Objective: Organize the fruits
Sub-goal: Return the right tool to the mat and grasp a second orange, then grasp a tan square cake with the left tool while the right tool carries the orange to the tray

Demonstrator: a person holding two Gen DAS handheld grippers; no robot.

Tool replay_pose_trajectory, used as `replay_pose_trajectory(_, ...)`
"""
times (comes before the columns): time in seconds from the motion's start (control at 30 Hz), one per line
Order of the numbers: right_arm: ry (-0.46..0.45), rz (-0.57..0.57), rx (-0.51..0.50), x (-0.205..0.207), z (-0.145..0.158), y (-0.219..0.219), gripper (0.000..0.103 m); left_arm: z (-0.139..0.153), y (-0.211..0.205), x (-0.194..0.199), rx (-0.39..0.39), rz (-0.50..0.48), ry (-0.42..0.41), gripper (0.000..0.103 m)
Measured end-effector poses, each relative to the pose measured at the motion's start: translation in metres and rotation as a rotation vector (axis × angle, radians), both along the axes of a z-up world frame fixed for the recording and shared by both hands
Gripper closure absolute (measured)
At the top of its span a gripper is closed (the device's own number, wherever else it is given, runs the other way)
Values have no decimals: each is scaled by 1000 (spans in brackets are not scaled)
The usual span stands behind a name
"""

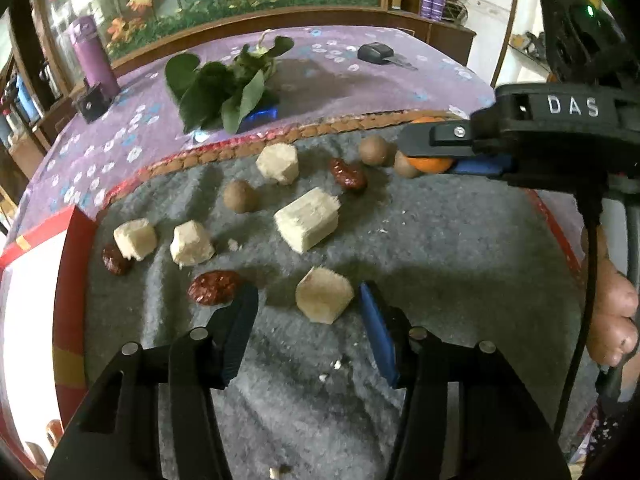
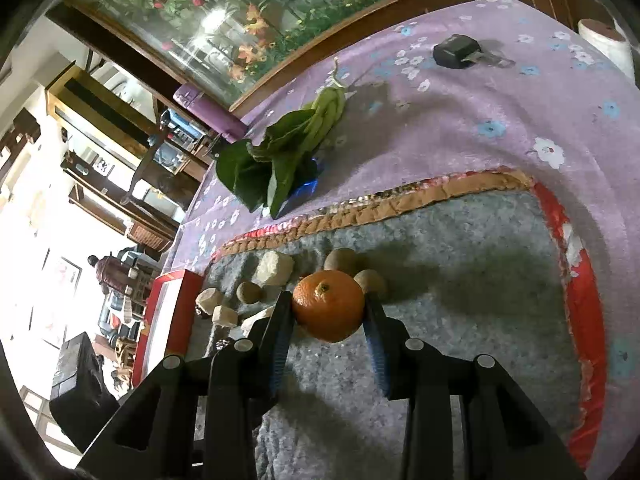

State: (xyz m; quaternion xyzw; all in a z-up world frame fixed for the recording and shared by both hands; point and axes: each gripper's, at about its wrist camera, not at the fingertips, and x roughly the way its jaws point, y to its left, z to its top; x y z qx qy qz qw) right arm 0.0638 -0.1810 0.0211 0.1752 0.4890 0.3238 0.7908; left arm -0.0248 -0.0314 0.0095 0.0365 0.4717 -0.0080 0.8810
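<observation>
Brown longans touching orange behind right tongs.

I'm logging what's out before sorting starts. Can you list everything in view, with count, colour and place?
orange: one, orange, between the right gripper's fingers
pale chunks: six, cream, scattered on the grey mat
red dates: three, dark red, on the mat
round brown fruits: three, tan, on the mat
leafy greens: one bunch, green, on the purple floral cloth
bottle: one, purple, far left on the cloth
key: one, black, far side of the cloth
left gripper: black, blue pads, straddling a pale chunk
right gripper: black, blue pads, closed on the orange
</observation>
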Motion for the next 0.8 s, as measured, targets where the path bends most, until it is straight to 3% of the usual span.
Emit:
replay_pose_trajectory(0.1, -7, -3, -6, 0, 1, 1, 67, -2, -3, 1, -26, -22, 2, 72)
replay_pose_trajectory(0.17, -14, -14, -10, 0, 1, -1, 67, -2, -4, 1, -26, -31, -3, 77)
replay_pose_trajectory(0.4, -74, -19, -31, -1, 6, 3, 67, 8, 2, -14, -42, -10, -42, 77)
replay_pose_trajectory(0.8, -243, -94, -33, -10, 24, -6, 67, 71, 67, -96, 15, 174, -250, 77)
